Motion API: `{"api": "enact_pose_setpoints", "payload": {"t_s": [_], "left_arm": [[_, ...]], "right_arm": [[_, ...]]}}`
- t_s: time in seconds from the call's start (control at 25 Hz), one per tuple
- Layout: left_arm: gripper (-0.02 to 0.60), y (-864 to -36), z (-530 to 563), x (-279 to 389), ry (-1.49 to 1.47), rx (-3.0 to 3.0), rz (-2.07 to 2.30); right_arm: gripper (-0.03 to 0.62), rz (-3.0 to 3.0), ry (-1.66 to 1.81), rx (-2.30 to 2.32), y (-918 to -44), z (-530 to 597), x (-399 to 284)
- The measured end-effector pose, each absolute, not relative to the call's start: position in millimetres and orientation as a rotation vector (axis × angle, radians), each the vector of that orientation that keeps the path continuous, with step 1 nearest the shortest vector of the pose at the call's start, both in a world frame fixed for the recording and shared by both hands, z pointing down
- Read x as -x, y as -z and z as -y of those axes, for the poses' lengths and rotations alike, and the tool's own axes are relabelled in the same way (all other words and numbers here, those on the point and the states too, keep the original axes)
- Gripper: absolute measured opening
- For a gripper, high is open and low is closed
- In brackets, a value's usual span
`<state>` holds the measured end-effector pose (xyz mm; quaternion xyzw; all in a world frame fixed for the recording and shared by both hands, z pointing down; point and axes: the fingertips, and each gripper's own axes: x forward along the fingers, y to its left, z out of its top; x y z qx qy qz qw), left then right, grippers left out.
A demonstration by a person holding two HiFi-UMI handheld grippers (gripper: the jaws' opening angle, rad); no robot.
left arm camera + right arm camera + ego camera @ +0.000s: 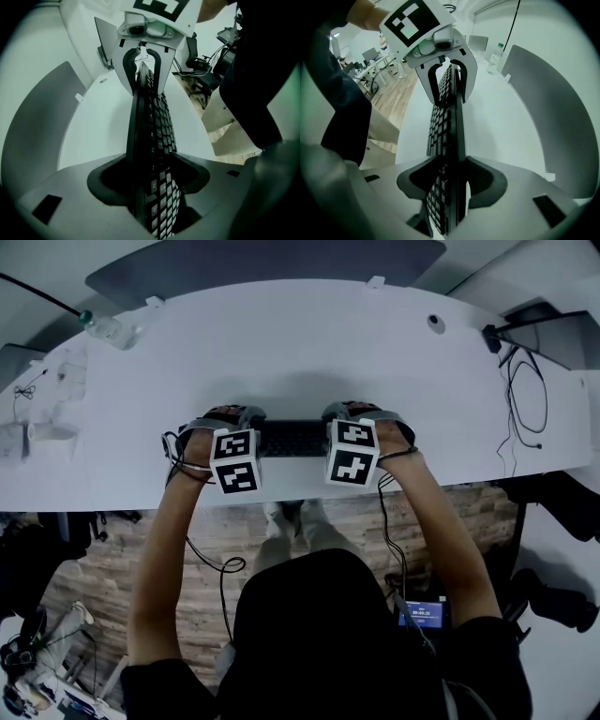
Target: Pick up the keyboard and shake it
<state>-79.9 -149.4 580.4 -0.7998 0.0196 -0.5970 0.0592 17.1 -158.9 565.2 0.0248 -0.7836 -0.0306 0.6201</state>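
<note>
A black keyboard (292, 438) lies near the front edge of the white table (309, 343), between my two grippers. My left gripper (242, 424) sits around its left end and my right gripper (343, 420) around its right end. In the left gripper view the keyboard (157, 140) runs edge-on through my left gripper (152, 187), with dark gaps beside it, so the jaws stand open. In the right gripper view the keyboard (445, 126) passes through my right gripper (450, 187), with a sliver of light beside it, so that one is open too.
A water bottle (105, 329) lies at the table's back left. Black cables (525, 399) and a dark device (553, 334) sit at the right end, and a small round knob (436, 322) at the back. A grey panel (262, 263) stands behind the table.
</note>
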Motion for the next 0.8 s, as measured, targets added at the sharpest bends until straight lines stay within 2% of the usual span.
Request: {"api": "enact_pose_setpoints", "payload": {"t_s": [0.4, 0.56, 0.68, 0.8], "left_arm": [[0.316, -578, 173, 80, 1.717, 2.383, -0.222], [0.316, -569, 187, 82, 1.642, 2.361, -0.342], [0.309, -561, 200, 81, 1.614, 2.373, -0.417], [0.252, -561, 205, 82, 1.631, 2.378, -0.443]], "right_arm": [[0.192, 1.807, -0.048, 0.075, -576, 183, -17], [0.193, 1.811, -0.133, 0.12, -586, 192, -17], [0.193, 1.811, -0.207, 0.171, -595, 196, -18], [0.195, 1.8, -0.292, 0.228, -601, 198, -19]]}}
